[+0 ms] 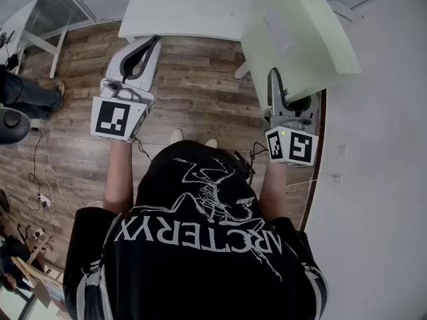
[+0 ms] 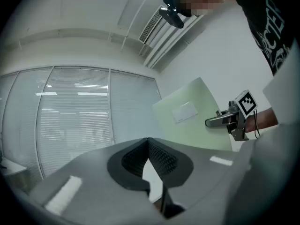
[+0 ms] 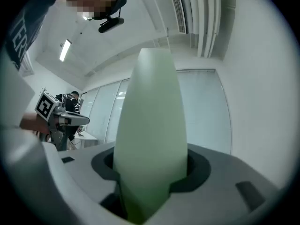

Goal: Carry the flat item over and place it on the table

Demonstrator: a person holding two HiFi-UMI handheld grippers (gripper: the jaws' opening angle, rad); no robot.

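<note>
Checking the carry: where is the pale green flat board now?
The pale green board is at the head view's right, clamped in the right gripper, beside the white wall, near the white table.

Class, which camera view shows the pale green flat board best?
The left gripper view: the board shows nearly its whole broad face, with the white label. The head view shows the board foreshortened; the right gripper view sees only the board's edge, between the jaws.
</note>
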